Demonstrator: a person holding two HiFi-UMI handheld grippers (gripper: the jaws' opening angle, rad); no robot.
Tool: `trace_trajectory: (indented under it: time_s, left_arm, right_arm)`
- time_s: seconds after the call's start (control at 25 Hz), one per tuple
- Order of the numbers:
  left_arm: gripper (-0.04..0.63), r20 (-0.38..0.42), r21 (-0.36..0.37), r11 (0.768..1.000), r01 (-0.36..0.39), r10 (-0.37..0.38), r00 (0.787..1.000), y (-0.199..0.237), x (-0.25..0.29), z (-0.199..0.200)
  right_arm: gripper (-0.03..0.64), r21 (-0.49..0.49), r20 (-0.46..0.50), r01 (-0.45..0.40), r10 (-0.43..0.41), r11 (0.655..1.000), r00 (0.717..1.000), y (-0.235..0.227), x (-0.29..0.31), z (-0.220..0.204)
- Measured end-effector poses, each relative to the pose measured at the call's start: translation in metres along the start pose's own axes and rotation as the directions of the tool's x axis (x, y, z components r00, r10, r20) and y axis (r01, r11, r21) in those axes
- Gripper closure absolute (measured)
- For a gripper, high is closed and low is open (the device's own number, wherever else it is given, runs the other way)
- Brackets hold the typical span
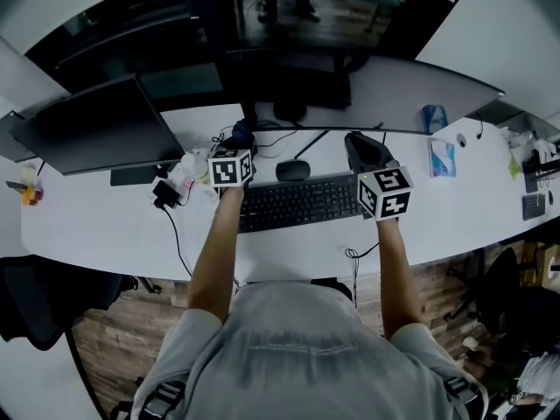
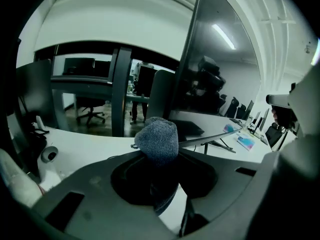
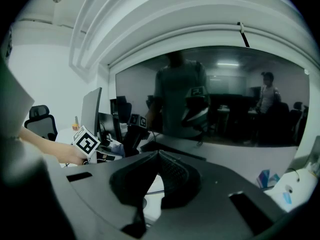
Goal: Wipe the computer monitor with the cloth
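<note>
Black flat keyboard at centre of white curved tabletop, black oval mouse just behind it. Blue-white packet right. Black office chair on wooden floor, lower left.

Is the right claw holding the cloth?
No, the right claw is shut with nothing between its jaws; the grey cloth is pinched in the left claw.

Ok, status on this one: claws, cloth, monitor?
Left claw shut on cloth, at left edge of monitor. Right claw shut, empty, facing the monitor. Keyboard and mouse on desk below, not blocking.
</note>
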State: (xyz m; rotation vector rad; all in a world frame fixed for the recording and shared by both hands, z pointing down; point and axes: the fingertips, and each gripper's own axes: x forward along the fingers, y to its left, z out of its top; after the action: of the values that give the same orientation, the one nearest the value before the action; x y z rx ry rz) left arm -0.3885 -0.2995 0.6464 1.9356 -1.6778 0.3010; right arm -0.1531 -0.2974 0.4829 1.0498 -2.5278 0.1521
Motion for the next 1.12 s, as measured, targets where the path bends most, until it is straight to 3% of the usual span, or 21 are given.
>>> trace_trajectory:
  time_s: [0.36, 0.52, 0.6, 0.64, 0.72, 0.76, 0.8, 1.12]
  left_arm:
    - [0.495, -0.013, -0.177, 0.983, 0.038, -0.041, 0.999, 0.006, 0.016, -0.021]
    - [0.495, -0.006, -0.295, 0.953, 0.069, -0.074, 0.997, 0.005, 0.026, -0.030]
    - [0.495, 0.035, -0.410, 0.905, 0.112, -0.107, 0.994, 0.001, 0.029, -0.031]
    - [0.496, 0.070, -0.486, 0.862, 0.144, -0.126, 0.990, -0.001, 0.030, -0.031]
    - [0.497, 0.145, -0.628, 0.750, 0.209, -0.151, 0.978, -0.005, 0.032, -0.030]
    - [0.497, 0.170, -0.669, 0.707, 0.228, -0.153, 0.973, -0.005, 0.032, -0.029]
    - [0.497, 0.185, -0.688, 0.685, 0.238, -0.151, 0.971, -0.005, 0.033, -0.028]
    - [0.497, 0.221, -0.727, 0.633, 0.266, -0.150, 0.964, -0.010, 0.037, -0.024]
  right_arm:
    - [0.616, 0.037, -0.016, 0.060, -0.059, 0.998, 0.998, -0.001, -0.014, -0.015]
    - [0.615, 0.054, -0.019, 0.080, -0.079, 0.995, 0.997, -0.004, -0.017, -0.019]
    - [0.615, 0.056, -0.024, 0.081, -0.080, 0.995, 0.997, -0.005, -0.018, -0.021]
    - [0.615, 0.056, -0.025, 0.081, -0.080, 0.995, 0.996, -0.006, -0.020, -0.023]
    - [0.615, 0.059, -0.027, 0.082, -0.081, 0.995, 0.996, -0.009, -0.024, -0.025]
    - [0.615, 0.060, -0.026, 0.083, -0.081, 0.995, 0.996, -0.012, -0.025, -0.025]
    - [0.615, 0.062, -0.024, 0.083, -0.081, 0.995, 0.996, -0.014, -0.026, -0.025]
    - [0.615, 0.077, -0.028, 0.091, -0.089, 0.993, 0.996, -0.034, -0.030, -0.033]
